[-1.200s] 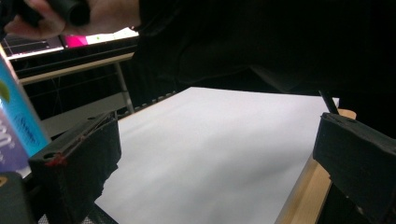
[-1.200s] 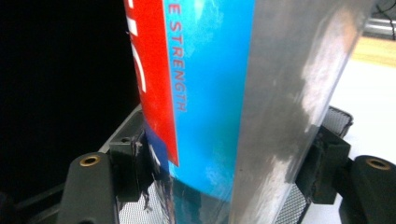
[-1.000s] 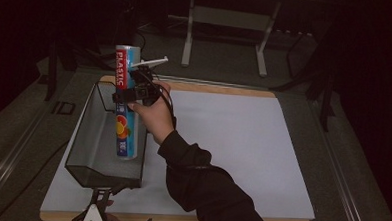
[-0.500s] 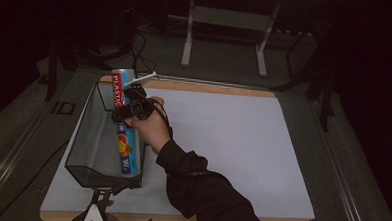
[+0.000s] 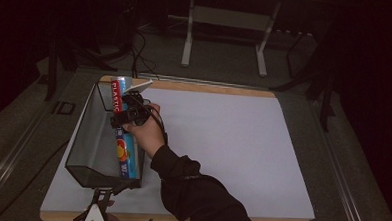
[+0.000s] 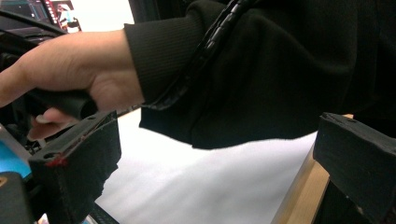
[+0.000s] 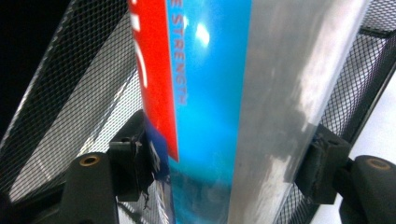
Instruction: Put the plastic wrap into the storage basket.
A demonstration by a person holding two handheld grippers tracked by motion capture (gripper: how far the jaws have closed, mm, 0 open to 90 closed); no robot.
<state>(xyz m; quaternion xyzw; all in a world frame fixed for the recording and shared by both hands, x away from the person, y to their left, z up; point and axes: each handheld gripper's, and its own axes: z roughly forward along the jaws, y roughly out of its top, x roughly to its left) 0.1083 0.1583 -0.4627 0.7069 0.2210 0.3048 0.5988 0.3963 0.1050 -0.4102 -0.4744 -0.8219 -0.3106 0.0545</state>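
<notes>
A long plastic-wrap box (image 5: 121,150), blue with a red band and a silver side, slants into a black mesh basket (image 5: 85,130) at the table's left. Its lower end is inside the basket and its red top (image 5: 116,94) rises over the far rim. My right gripper (image 5: 128,115) is shut on the box across its width. In the right gripper view the pads (image 7: 135,161) press both sides of the box (image 7: 210,93), with basket mesh (image 7: 70,93) behind. My left gripper (image 5: 99,211) rests by the basket's near end. Its jaws stand wide apart in the left gripper view (image 6: 210,186), nothing between them.
A white mat (image 5: 232,142) covers the wooden board to the right of the basket. The person's dark sleeve (image 6: 261,70) and right hand (image 6: 70,70) cross in front of the left gripper. A metal stand (image 5: 224,36) and cables lie on the floor beyond the table.
The right gripper has come down with the box. The box, held upright above the basket before, now leans lower with its bottom end deep inside the basket. The left gripper has stayed put.
</notes>
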